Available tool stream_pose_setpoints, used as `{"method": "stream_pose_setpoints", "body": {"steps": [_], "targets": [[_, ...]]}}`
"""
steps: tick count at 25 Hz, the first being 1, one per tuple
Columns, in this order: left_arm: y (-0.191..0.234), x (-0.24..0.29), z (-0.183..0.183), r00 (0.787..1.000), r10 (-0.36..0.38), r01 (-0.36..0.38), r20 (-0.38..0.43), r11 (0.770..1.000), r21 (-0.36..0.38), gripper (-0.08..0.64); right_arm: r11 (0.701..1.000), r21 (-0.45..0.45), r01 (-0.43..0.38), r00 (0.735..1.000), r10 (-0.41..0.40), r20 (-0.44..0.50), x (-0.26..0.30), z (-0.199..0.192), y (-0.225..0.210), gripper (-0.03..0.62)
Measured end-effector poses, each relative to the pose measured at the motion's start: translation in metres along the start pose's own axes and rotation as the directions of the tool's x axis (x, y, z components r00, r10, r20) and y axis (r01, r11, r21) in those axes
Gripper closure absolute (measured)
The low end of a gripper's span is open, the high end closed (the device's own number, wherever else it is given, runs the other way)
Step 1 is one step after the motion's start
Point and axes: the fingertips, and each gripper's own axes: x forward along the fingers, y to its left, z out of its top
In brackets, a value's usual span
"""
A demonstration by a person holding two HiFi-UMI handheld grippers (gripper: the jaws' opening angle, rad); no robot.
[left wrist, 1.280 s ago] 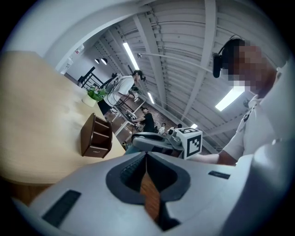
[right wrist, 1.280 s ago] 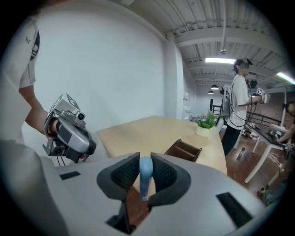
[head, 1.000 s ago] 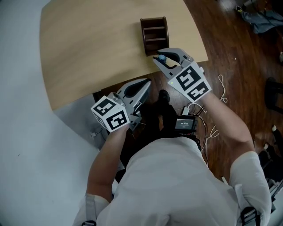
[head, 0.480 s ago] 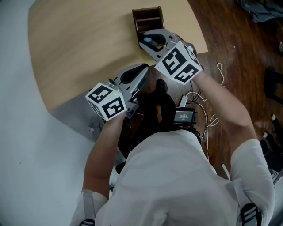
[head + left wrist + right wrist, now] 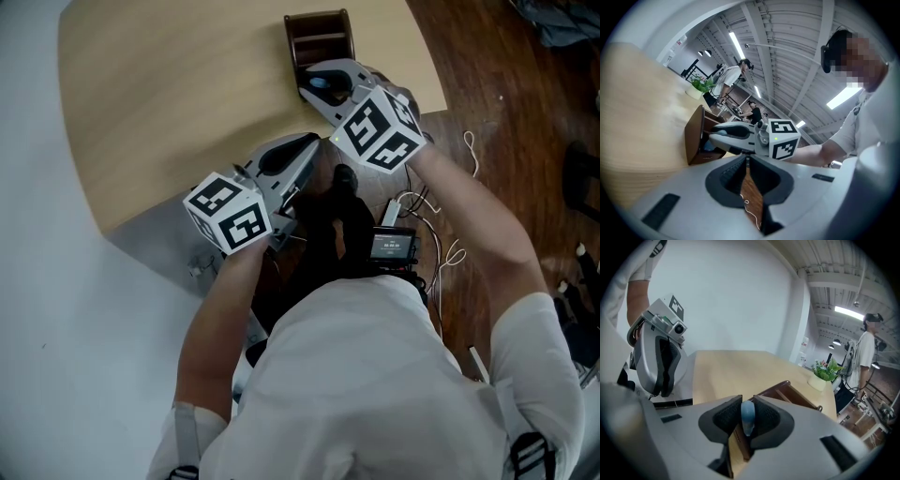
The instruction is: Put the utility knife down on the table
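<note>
R gripper [image 5: 315, 86] is clamped on the knife [image 5: 747, 414]. Its blue rounded end pokes up btw the ribbed black pads [image 5: 725, 418], and the rest of the body is hidden below the jaws. It hangs over the table [image 5: 169, 94] by the near edge, toward the right end, just beside the rack [image 5: 319, 28]; can't tell if the low end touches the top. L gripper [image 5: 746, 159] sits off the table edge with jaws closed together and nothing in them, floor [image 5: 752, 202] showing thru the gap lower down. Handling, my read: the knife's a light, stiff thing w/ a smooth plastic shell, prob a bit slick, so rubbery ridged pads squeezing the flat sides mid-body is the sensible hold. No flex to worry abt, not fragile, but the blade end can't be seen, so treat it as possibly out and set it down flat rather than drop it. Table is pale wood grain, matte, flat, w/ a curved far-left edge and plenty of bare top left of the rack. Rack is dark brown wood, boxy, w/ open slots and hard corners; the knife could snag there, so it wants setting down away from it.
</note>
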Motion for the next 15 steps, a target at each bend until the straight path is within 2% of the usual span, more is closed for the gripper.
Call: {"method": "stream_pose_setpoints", "body": {"steps": [5,10,15], "targets": [[0.003,0.001,-0.004,1.000,0.003,-0.003,-0.005,1.000,-0.010,0.557,0.999,0.038,0.012,1.000,-0.011,-0.026,-0.002,-0.016,0.006,0.518],[0.003,0.004,-0.003,1.000,-0.001,0.001,-0.007,1.000,-0.011,0.557,0.999,0.043,0.034,0.998,-0.031,-0.060,-0.003,-0.025,0.005,0.518],[0.002,0.005,-0.004,1.000,-0.009,0.009,-0.006,1.000,-0.012,0.557,1.000,0.026,0.018,0.995,-0.015,-0.099,0.005,-0.030,0.012,0.517]]}}
